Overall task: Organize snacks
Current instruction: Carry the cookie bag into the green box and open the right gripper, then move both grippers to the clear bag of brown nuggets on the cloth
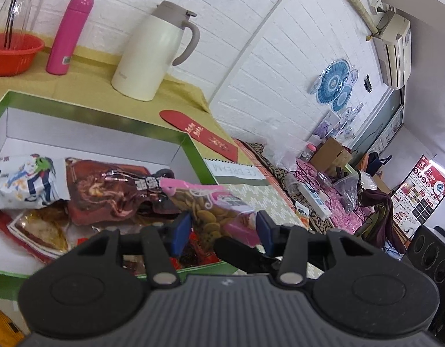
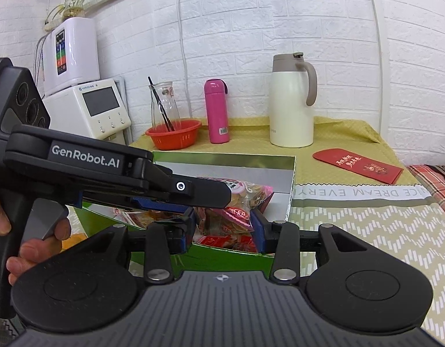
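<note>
A green-rimmed white box [image 1: 193, 150] lies on the table with several snack packs in it: a white cartoon pack [image 1: 22, 182], a dark red pack [image 1: 106, 188]. A pink-edged clear bag of yellow chips [image 1: 205, 208] sits between the blue pads of my left gripper [image 1: 222, 231], held over the box's near right corner. In the right wrist view the left gripper's black body [image 2: 115, 179] reaches over the box [image 2: 291, 185], holding the same bag [image 2: 248, 199]. My right gripper [image 2: 225, 231] is open at the box's near edge, with nothing between its pads.
On the yellow cloth behind the box stand a cream thermos jug [image 2: 291, 101], a pink bottle [image 2: 216, 112], a red bowl [image 2: 173, 134] and a glass carafe [image 2: 163, 104]. A red envelope [image 2: 358, 163] lies to the right. White appliances [image 2: 86, 101] stand at left.
</note>
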`<state>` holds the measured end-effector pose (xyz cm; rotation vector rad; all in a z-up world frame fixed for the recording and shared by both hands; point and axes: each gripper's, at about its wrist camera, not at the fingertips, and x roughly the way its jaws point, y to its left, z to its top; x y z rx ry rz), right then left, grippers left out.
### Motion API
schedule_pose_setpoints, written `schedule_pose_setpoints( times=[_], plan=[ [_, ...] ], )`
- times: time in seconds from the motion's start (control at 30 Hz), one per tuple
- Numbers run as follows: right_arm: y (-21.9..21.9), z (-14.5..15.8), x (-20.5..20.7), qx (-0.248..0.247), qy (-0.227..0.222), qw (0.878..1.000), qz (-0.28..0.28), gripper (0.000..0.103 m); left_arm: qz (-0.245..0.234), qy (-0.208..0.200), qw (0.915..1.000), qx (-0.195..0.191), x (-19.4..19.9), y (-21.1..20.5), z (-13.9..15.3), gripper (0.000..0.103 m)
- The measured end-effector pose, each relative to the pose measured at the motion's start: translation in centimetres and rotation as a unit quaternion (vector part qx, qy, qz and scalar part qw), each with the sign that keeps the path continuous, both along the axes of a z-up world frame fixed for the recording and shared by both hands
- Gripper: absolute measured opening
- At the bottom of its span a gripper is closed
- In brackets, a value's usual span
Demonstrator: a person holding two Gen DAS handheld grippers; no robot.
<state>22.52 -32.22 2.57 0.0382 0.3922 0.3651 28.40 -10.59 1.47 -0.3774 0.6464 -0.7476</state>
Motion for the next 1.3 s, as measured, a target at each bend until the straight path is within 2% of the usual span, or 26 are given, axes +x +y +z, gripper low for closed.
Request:
schedule_pose_setpoints(
  times=[0.03,0.07,0.1,0.13,0.17,0.2,0.3,0.4,0.57,1.03,1.2,1.3],
  plan=[
    [0.1,-0.2,0.3,-0.005,-0.002,1.000,0.002,0.073,0.003,-0.002,1.0000,-0.001,0.1,0.0,-0.1,0.051],
    [0.3,-0.3,0.5,-0.012,-0.004,1.000,0.006,0.076,0.013,-0.005,0.9999,0.004,0.2,0.0,-0.1,0.060],
    [0.4,-0.5,0.6,-0.021,-0.008,1.000,0.010,0.081,0.032,-0.016,0.9993,0.008,-0.1,0.1,-0.1,0.076],
    [0.7,-0.6,0.6,-0.036,-0.014,0.999,0.014,0.087,0.047,-0.029,0.9984,0.010,-0.4,0.3,0.0,0.080],
    [0.9,-0.7,0.5,-0.047,-0.021,0.999,0.014,0.103,0.054,-0.041,0.9976,0.014,-0.7,0.3,0.0,0.087],
    [1.0,-0.7,0.3,-0.054,-0.030,0.998,0.010,0.103,0.061,-0.055,0.9965,0.018,-0.9,0.5,0.1,0.093],
    [1.1,-0.7,0.1,-0.067,-0.045,0.997,0.004,0.103,0.081,-0.076,0.9928,0.045,-1.4,0.4,0.5,0.093],
    [0.9,-0.7,0.3,-0.062,-0.038,0.997,0.002,0.103,0.104,-0.070,0.9894,0.073,-1.6,0.3,0.5,0.094],
    [1.0,-0.6,-0.1,-0.066,-0.034,0.997,-0.006,0.103,0.122,-0.066,0.9860,0.092,-2.1,0.5,0.5,0.094],
    [1.7,1.3,-3.6,-0.076,-0.061,0.995,-0.001,0.103,0.129,-0.074,0.9851,0.087,-6.0,1.6,2.3,0.094],
    [2.4,2.3,-5.2,-0.086,-0.062,0.994,0.003,0.103,0.120,-0.070,0.9877,0.073,-8.0,3.1,3.6,0.094],
    [2.8,3.4,-6.8,-0.091,-0.066,0.994,0.012,0.103,0.123,-0.072,0.9867,0.078,-9.7,4.9,4.8,0.094]
  ],
)
